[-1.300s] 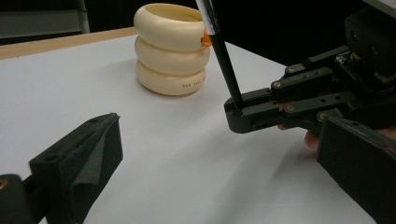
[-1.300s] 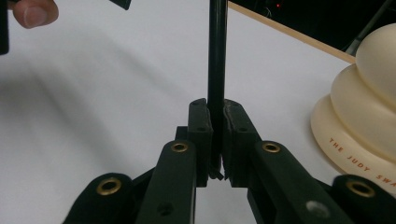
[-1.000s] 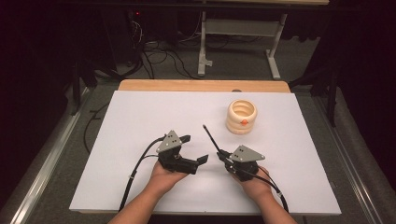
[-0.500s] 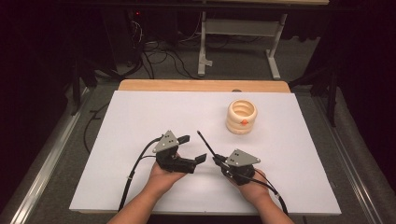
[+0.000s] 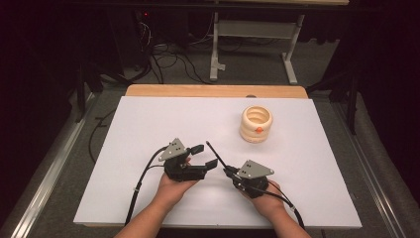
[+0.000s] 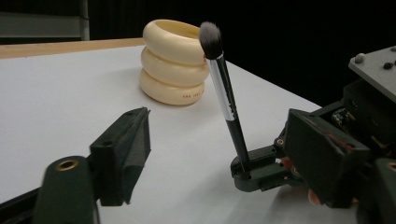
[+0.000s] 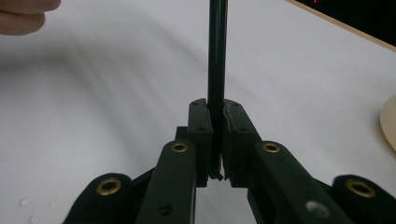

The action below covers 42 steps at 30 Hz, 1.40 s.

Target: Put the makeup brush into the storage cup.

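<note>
A makeup brush (image 5: 217, 156) with a black handle, silver ferrule and dark bristles (image 6: 210, 38) rises slanted from my right gripper (image 5: 229, 171), which is shut on the handle's lower end (image 7: 218, 46). My left gripper (image 5: 204, 155) lies just left of it, pointing at the brush. Its jaws have just been closing and still stand apart. In the left gripper view the brush (image 6: 224, 93) stands ahead of the gap, touching neither pad. A cream ringed holder (image 5: 256, 123) stands upright farther back on the right.
Everything sits on a white table top (image 5: 148, 129) with a wooden strip (image 5: 213, 90) along the far edge. Behind it are a dark floor, cables and a metal stand (image 5: 252, 29). A finger (image 7: 23, 14) of the left hand shows in the right gripper view.
The left gripper's jaws have narrowed. The right gripper and the brush have drifted slightly left, bringing the brush closer to the left gripper's jaw tips.
</note>
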Each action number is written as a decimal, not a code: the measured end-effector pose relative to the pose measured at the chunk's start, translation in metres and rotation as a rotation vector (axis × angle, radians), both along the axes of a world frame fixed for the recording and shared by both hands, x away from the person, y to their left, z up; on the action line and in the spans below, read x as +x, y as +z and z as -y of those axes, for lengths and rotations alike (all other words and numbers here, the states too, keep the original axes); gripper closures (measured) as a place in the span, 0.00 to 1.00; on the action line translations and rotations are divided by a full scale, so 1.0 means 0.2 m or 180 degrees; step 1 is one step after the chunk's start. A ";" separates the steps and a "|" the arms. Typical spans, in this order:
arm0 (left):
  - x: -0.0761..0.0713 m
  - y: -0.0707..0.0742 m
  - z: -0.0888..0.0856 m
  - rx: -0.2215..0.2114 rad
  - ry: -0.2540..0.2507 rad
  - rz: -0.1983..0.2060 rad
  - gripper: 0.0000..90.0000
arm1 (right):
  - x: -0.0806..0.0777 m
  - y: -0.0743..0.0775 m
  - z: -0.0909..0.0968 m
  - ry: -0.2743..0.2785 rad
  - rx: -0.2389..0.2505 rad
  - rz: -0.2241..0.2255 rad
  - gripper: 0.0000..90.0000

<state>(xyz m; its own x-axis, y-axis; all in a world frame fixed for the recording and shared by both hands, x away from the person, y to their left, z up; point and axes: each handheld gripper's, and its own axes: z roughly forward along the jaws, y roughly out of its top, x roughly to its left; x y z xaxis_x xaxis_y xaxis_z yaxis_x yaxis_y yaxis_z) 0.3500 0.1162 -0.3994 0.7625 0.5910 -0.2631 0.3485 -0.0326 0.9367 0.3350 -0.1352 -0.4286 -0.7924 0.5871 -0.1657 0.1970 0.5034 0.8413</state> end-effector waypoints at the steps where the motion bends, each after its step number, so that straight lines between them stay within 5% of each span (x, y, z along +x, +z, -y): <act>1: 0.00 0.00 0.00 -0.0025 0.0007 -0.0018 0.31 | 0.00 0.00 0.00 0.0007 -0.0005 0.0005 0.95; 18: 0.00 -0.01 -0.02 -0.0175 -0.0126 -0.0012 0.69 | -0.01 -0.01 -0.02 0.0055 -0.0034 0.0015 0.95; 42: 0.02 -0.03 -0.04 -0.0384 -0.0251 -0.0128 0.89 | -0.01 -0.01 -0.04 0.0110 -0.0090 0.0050 0.95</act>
